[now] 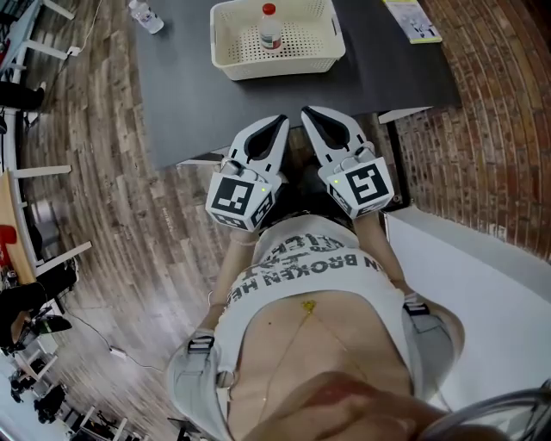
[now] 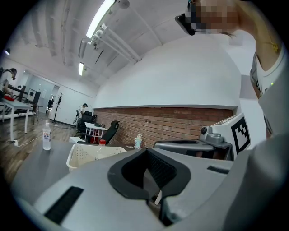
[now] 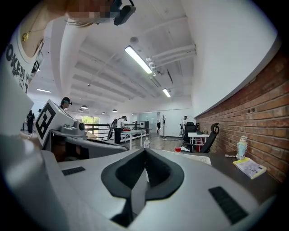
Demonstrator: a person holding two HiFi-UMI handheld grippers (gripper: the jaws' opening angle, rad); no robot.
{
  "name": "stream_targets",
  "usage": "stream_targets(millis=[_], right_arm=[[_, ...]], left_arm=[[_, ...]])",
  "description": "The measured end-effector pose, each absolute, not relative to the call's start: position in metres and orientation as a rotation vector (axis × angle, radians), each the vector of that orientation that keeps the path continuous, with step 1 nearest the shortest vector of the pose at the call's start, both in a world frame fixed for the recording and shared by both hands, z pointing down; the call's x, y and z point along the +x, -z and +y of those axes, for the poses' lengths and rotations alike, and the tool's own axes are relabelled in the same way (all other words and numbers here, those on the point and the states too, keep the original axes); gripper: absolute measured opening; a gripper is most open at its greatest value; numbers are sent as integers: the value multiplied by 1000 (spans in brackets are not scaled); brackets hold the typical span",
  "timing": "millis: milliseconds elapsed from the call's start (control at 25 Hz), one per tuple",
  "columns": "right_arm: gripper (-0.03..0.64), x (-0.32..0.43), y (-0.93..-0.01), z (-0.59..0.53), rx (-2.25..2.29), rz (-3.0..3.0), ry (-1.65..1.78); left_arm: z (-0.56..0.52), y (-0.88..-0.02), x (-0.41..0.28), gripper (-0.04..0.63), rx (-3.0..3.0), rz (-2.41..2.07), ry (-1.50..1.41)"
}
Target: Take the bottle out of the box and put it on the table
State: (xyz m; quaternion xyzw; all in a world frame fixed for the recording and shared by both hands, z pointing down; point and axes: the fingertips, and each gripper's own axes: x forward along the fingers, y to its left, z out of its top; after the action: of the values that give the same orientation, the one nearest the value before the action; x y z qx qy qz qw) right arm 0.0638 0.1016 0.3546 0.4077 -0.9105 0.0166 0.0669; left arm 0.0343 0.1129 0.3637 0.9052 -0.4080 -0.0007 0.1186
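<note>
A clear bottle with a red cap [image 1: 269, 26] stands upright inside a cream perforated basket [image 1: 280, 62] on the far part of the dark grey table [image 1: 198, 95]. Both grippers hover side by side at the table's near edge, close to the person's body and well short of the basket. The left gripper [image 1: 277, 121] has its jaws together with nothing between them, and so does the right gripper [image 1: 311, 112]. In the left gripper view the basket [image 2: 86, 155] and the red cap [image 2: 102, 143] show beyond the shut tips [image 2: 146, 150]. The right gripper view shows the cap [image 3: 178, 149] past its tips [image 3: 145, 150].
A second clear bottle [image 1: 145, 15] stands at the table's far left corner. A booklet [image 1: 413, 19] lies at the far right, with a small figure-shaped bottle [image 3: 242, 147] beside it. A brick wall [image 1: 482, 103] runs along the right. Wooden floor [image 1: 103, 172], desks and chairs lie to the left.
</note>
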Motion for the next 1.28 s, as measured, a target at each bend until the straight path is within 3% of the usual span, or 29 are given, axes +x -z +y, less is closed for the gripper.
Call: stream_targets(millis=[440, 1280], right_arm=[[9, 53, -355, 80, 1171, -2752, -63], [8, 72, -346, -80, 1020, -2854, -91]], left_arm=[[89, -368, 18, 6, 2578, -1266, 3], [-67, -358, 51, 6, 2547, -1366, -35]])
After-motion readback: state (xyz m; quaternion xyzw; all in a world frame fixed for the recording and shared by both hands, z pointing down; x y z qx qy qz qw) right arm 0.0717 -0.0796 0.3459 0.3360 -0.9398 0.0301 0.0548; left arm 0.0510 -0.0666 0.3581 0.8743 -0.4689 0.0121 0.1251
